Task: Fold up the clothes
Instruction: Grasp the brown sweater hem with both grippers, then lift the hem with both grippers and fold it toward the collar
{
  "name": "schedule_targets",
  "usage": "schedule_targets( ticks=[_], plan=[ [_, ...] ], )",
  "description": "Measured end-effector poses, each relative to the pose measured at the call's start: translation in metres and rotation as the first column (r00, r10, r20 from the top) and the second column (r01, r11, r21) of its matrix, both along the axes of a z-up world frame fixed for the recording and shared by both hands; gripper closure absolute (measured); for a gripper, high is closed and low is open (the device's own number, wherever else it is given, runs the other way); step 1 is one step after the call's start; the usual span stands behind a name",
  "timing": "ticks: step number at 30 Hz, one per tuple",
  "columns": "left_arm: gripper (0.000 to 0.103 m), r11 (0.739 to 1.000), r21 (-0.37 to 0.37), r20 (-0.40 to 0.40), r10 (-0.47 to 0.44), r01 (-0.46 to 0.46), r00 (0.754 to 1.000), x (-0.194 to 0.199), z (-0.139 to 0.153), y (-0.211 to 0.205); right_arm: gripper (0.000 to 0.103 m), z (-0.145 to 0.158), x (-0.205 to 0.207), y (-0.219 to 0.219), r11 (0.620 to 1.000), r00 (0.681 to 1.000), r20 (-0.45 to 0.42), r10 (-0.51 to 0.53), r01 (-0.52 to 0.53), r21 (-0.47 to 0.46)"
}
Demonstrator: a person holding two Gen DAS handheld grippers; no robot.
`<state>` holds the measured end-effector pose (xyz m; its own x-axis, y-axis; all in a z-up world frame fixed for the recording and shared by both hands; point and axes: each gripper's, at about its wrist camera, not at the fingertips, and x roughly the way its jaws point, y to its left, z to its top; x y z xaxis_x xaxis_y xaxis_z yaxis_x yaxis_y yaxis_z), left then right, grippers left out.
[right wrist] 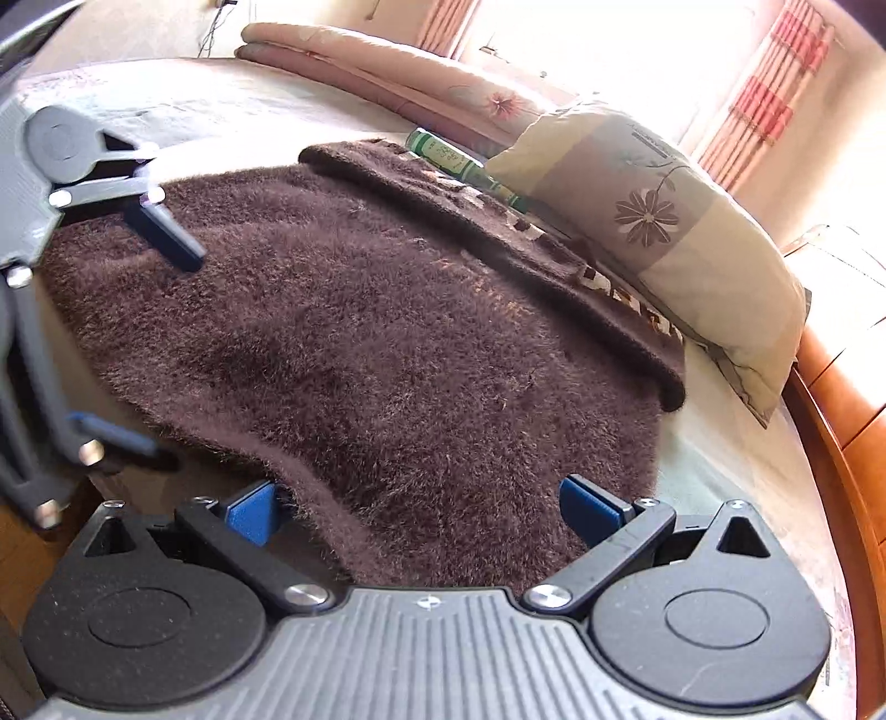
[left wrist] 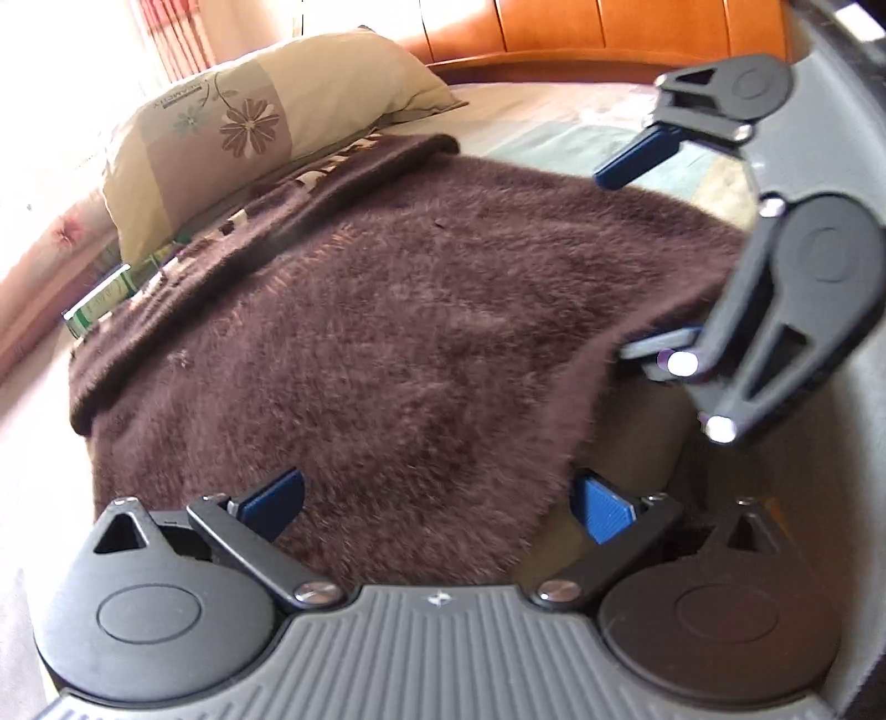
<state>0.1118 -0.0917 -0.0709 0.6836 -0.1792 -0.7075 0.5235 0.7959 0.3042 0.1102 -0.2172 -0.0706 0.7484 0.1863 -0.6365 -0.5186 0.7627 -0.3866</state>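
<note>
I am looking down along both claws at a fuzzy brown sweater (left wrist: 387, 332) that is lying spread over the bed (left wrist: 526, 111). Its far edge, carrying a pale patterned band, is lying just in front of a cream pillow (left wrist: 266, 127) printed with a brown flower.

My left claw (left wrist: 437, 501) is standing wide open, its blue pads (left wrist: 603, 507) spread to either side of the sweater's near hem, and the fabric is running into the gap between them. I am not seeing either pad pressing on the cloth.

My right claw (right wrist: 429, 507) is standing open as well, blue pads wide apart, with the near hem of the sweater sagging between them. In the left wrist view that same claw is reaching in from the right, its lower finger tucked under the sweater's right edge and its upper finger hanging free above the fabric.

A green and white box (right wrist: 465, 163) is lying on the bed between the sweater's far edge and the pillow; I cannot tell what is in it. Folded pink bedding (right wrist: 398, 83) is sitting beyond it, near red striped curtains (right wrist: 764, 105). An orange wooden headboard (left wrist: 609, 27) is bordering the bed.
</note>
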Motion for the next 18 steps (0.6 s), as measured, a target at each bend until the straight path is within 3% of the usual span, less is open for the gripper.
schedule_targets(
  ticks=[9,13,18],
  plan=[
    [0.002,0.977,0.214,0.132,-0.021,-0.007,0.991,-0.014,-0.005,0.025,0.0,-0.016,-0.005,-0.007,0.998,1.0,-0.007,-0.002,0.002,-0.06],
    [0.002,0.943,0.332,0.191,-0.063,-0.004,0.98,-0.02,-0.009,0.031,0.0,-0.017,-0.005,-0.003,0.995,0.999,0.028,0.025,-0.022,-0.1],
    [0.002,0.881,0.474,0.244,-0.129,-0.002,0.961,-0.025,-0.016,0.033,0.0,-0.019,-0.006,0.001,0.981,0.994,0.077,0.073,-0.058,-0.183]
  ],
)
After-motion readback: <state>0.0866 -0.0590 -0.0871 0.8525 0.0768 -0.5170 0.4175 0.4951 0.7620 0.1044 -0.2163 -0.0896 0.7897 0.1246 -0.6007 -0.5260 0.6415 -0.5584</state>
